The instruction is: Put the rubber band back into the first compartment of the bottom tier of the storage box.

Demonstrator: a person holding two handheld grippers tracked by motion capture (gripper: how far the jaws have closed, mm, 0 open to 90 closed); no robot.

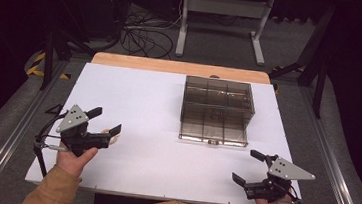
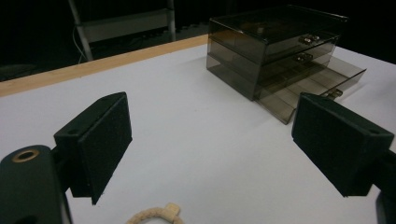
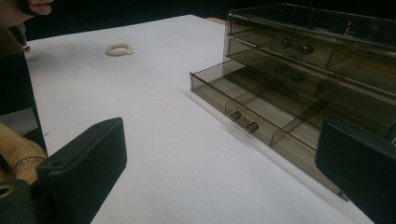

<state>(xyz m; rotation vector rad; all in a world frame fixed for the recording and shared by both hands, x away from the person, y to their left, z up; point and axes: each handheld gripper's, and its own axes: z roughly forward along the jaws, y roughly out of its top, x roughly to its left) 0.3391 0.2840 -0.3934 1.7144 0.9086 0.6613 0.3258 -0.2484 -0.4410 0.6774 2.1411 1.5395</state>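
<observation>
From above, my left gripper (image 1: 106, 120) sits near the bench's (image 1: 144, 98) left edge and half covers the ring (image 1: 114, 136), so there I catch only a pale sliver of it under the jaw tip. My left gripper view shows the ring (image 2: 156, 215) better, lying on the white top just below the gap in my gripper (image 2: 212, 149), though the bottom of that view cuts it off and I see only its upper arc with a small knot. My right gripper view gives the whole ring (image 3: 119, 49), small and far off toward the left edge, well apart from the drawers (image 3: 308, 79).

Both grippers stand with jaws wide apart and nothing between them. My right gripper (image 1: 248, 167) is near the bench's front right corner, and in its own view the gripper (image 3: 219, 163) has its right jaw cut off by the frame's edge.

The drawers (image 1: 217, 110) stand toward the back edge, right of the middle. From above I see the bottom drawer pulled forward, but the smoky walls blur what is inside. My right gripper view shows that drawer's dividers and its small metal knob; the compartments I can see look bare. My left gripper view shows the drawers (image 2: 280, 51) from their side, with the top part dark and hard to read.
</observation>
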